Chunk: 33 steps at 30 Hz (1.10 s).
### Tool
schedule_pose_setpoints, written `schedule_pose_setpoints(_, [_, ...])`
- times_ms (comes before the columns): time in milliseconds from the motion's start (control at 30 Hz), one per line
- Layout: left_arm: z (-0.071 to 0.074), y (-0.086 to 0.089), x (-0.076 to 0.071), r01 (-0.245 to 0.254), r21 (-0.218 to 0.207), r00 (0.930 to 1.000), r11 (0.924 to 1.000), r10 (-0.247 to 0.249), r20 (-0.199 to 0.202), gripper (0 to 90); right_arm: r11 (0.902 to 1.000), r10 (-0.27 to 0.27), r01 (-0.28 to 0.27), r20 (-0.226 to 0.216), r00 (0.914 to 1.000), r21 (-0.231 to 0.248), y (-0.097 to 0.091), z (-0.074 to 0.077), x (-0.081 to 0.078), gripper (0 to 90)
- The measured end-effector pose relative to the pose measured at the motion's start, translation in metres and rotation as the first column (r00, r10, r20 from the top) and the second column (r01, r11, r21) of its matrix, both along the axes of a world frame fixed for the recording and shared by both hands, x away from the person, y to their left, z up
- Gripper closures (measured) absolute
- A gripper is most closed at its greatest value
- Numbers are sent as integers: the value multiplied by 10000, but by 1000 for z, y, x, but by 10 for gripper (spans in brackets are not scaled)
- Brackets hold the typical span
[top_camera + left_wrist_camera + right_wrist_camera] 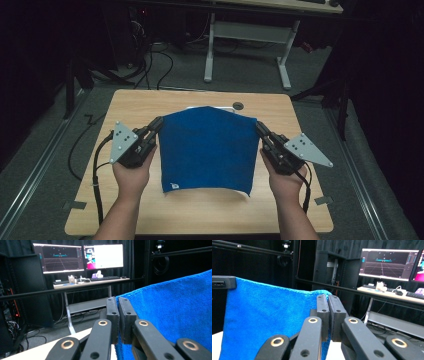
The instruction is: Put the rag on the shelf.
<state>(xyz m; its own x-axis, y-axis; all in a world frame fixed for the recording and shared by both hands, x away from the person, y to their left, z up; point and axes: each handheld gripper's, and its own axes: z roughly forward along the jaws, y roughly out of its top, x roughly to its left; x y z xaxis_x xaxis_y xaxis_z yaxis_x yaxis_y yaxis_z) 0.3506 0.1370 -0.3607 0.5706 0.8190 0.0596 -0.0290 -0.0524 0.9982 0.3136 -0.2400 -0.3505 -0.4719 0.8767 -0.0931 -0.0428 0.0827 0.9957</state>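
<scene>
Left gripper [159, 123]: at the left of the wooden table [200, 215] in the high view, held in the left hand [131, 175], grey three-cornered plate on top, cable trailing off the near left side. Jaws pressed together, pinching the far left corner of the blue towel [207, 150]. In the left gripper view, same grip seen close: left gripper [118, 302] clamped with the blue towel [175, 315] edge running down between the two black jaws, cloth spreading away to the right, hanging as a raised sheet.

Blue towel: in the middle of the table, stretched between the two grippers, far edge lifted, near edge down toward the tabletop. Small white label at the near left corner. A strip of something white just past the far edge, too little visible to identify. Round hole in the tabletop just beyond, right of centre.

Right gripper [259, 125]: at the right, held in the right hand [286, 182], grey plate pointing out to the right. Jaws closed on the far right corner of the towel. In the right gripper view, right gripper [328, 301] shut tight with the blue towel [267, 315] caught between the pads and spreading to the left, as far as the other gripper's jaw tip at the left edge.

Far background: desk with lit monitors [78, 256], a keyboard, dark curtains.
</scene>
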Motion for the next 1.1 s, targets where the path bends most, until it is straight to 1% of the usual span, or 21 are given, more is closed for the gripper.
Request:
schedule_pose_setpoints(133, [7, -1, 3, 46, 16, 10000, 10000, -46, 84, 878, 10000, -56, 57, 141, 9999, -15, 0, 8, 2, 885])
schedule_pose_setpoints(233, [11, -1, 7, 178, 142, 9998, 9997, -177, -28, 878, 10000, -65, 66, 153, 9999, -69, 0, 13, 5, 884])
schedule_pose_setpoints(400, [18, 0, 13, 83, 93, 10000, 9999, -83, -36, 879, 9999, -165, 164, 209, 9996, 22, -3, 19, 10, 884])
schedule_pose_setpoints(500, [23, 2, 17, -14, 60, 10000, 10000, 14, -2, 879, 9997, -234, 233, 156, 9996, 78, -5, 22, 15, 885])
schedule_pose_setpoints(667, [30, 5, 30, -211, 56, 9998, 9998, 211, -17, 879, 9993, -352, 351, 60, 9994, 159, -7, 27, 26, 885])
schedule_pose_setpoints(800, [33, 6, 42, -379, 154, 9993, 9992, 380, -60, 879, 9990, -424, 424, 22, 9991, 149, -8, 31, 35, 884])
schedule_pose_setpoints(933, [34, 5, 55, -458, 340, 9989, 9984, 462, -124, 880, 9986, -532, 532, 9, 9986, 58, -8, 35, 45, 885])
schedule_pose_setpoints(1000, [35, 4, 61, -567, 462, 9984, 9973, 567, 1, 880, 9984, -565, 566, -66, 9984, 52, -7, 36, 51, 885])
schedule_pose_setpoints(1033, [36, 4, 65, -629, 558, 9980, 9965, 630, 1, 880, 9982, -593, 594, -66, 9982, 39, -7, 36, 54, 885])
schedule_pose_setpoints(1100, [38, 3, 72, -706, 606, 9975, 9957, 708, -8, 880, 9980, -633, 633, -114, 9979, 54, -7, 37, 61, 885])
